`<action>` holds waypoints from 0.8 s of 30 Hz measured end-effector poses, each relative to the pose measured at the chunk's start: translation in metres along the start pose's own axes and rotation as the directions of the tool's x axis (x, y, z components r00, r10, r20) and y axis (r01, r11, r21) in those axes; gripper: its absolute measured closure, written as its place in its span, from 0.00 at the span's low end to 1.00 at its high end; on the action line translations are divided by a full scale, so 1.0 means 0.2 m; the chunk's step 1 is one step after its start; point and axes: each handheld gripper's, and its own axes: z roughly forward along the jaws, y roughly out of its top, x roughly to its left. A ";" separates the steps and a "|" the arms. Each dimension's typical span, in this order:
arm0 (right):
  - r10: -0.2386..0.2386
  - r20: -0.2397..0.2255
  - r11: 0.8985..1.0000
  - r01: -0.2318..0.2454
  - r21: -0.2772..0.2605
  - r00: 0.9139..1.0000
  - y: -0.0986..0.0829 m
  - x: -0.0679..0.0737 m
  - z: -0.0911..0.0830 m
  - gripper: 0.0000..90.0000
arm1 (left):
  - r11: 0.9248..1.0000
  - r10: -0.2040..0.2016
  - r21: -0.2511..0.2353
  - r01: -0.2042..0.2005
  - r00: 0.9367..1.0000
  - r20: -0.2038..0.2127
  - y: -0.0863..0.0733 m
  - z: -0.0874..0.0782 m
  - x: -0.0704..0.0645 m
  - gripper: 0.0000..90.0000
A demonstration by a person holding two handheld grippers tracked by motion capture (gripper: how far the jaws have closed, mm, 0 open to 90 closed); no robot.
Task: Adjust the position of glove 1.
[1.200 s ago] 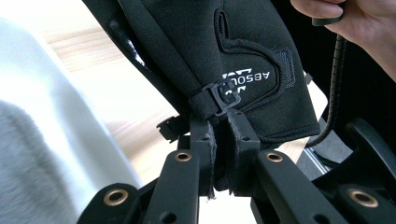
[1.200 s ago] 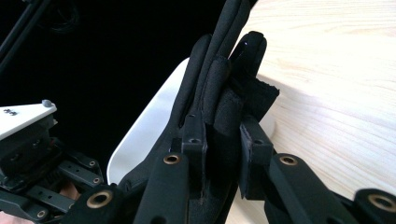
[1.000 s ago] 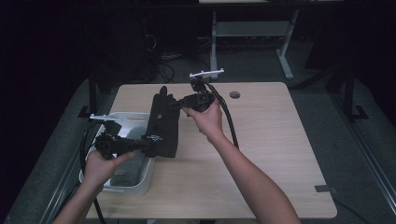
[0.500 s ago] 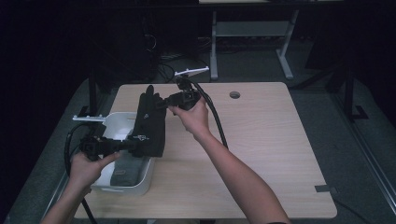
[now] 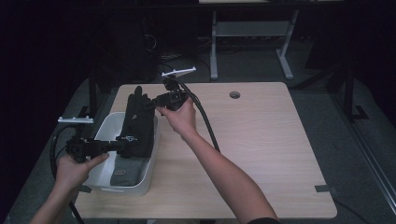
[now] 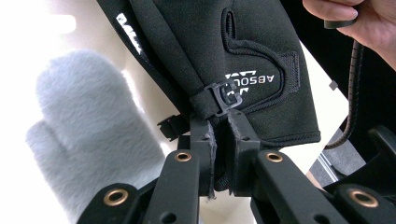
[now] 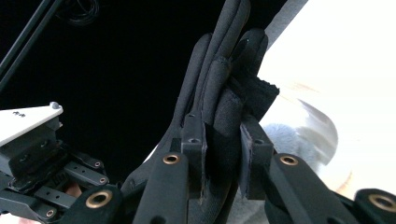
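High view showed the left gripper (image 5: 113, 146) near the table's near left corner, held in the person's left hand (image 5: 77, 164), its jaws clamped on the cuff end of a black glove (image 5: 137, 126). The right gripper (image 5: 152, 104), held in the right hand (image 5: 180, 114) farther back, pinched the same glove at its finger end. The glove was stretched between the two, lifted over the right rim of a white bin (image 5: 145, 175) that sat at the table's left edge. A grey mitten (image 5: 125, 169) lay inside the bin, under the glove.

In the left gripper view the jaws were nearly closed, a narrow gap between them packed with the cuff of the glove (image 6: 224, 60) just below its plastic clip (image 6: 223, 98). White lettering showed on the cuff. The mitten (image 6: 88, 140), fluffy and pale, lay to the left behind the glove. The right hand (image 6: 359, 21) and a cable (image 6: 352, 93) showed at the upper right.

In the right gripper view the jaws were closed on a fold of the glove (image 7: 219, 88) near its fingers, which pointed upward. The left gripper's body (image 7: 42, 163) showed at the lower left.

The table (image 5: 271, 140) was light wood with a round cable hole (image 5: 234, 94) near its far edge. The room beyond was dark, with a grey carpet and a white desk frame (image 5: 252, 37) at the back.
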 end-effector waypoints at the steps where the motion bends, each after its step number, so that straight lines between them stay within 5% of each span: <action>1: -0.003 0.000 1.000 0.003 0.000 1.000 0.00 0.00 0.01 0.83 | 1.000 -0.005 0.002 0.005 1.000 -0.003 -0.01 -0.01 0.01 0.92; 24: 0.028 -0.013 0.997 -0.027 0.074 1.000 -0.10 -0.06 0.30 0.83 | 0.996 -0.081 0.043 0.082 0.996 -0.026 -0.17 -0.04 0.16 0.92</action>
